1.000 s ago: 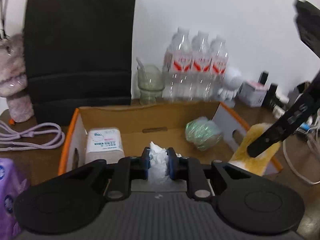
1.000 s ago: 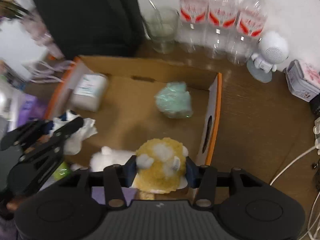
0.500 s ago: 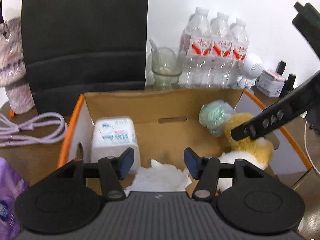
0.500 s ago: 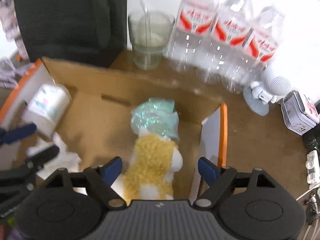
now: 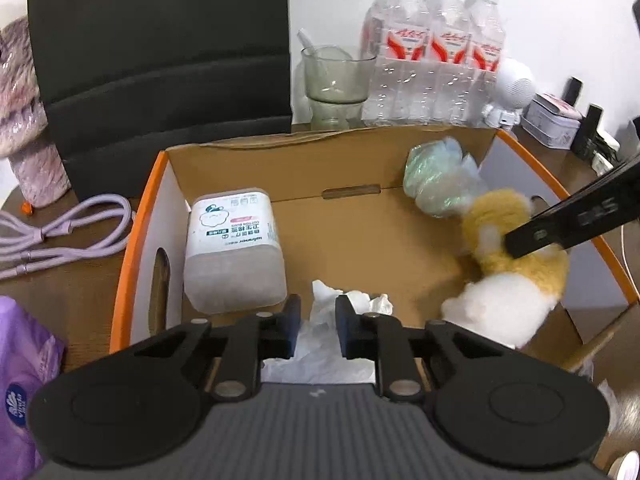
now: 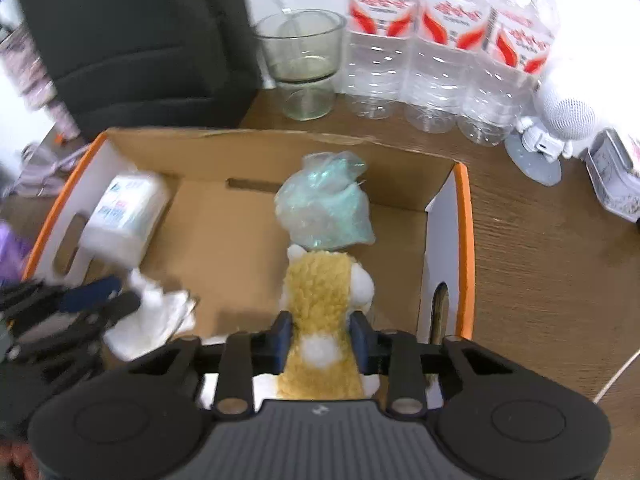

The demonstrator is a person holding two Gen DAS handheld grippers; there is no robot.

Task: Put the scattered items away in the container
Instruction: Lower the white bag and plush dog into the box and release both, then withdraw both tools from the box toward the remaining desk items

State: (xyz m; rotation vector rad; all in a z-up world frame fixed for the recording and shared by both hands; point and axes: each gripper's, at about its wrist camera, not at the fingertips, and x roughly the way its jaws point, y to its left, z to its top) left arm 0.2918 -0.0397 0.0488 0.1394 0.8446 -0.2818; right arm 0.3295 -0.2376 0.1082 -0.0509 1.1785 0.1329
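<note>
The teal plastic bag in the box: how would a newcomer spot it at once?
Find the orange-rimmed cardboard box in front of the water bottles. At its back wall, near the right corner, lies a crumpled teal plastic bag, touching the yellow plush toy. It is the only shiny, translucent thing inside.

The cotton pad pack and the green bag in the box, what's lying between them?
Bare cardboard floor of the box, as the left wrist view shows, separates the cotton pad pack from the green bag.
</note>
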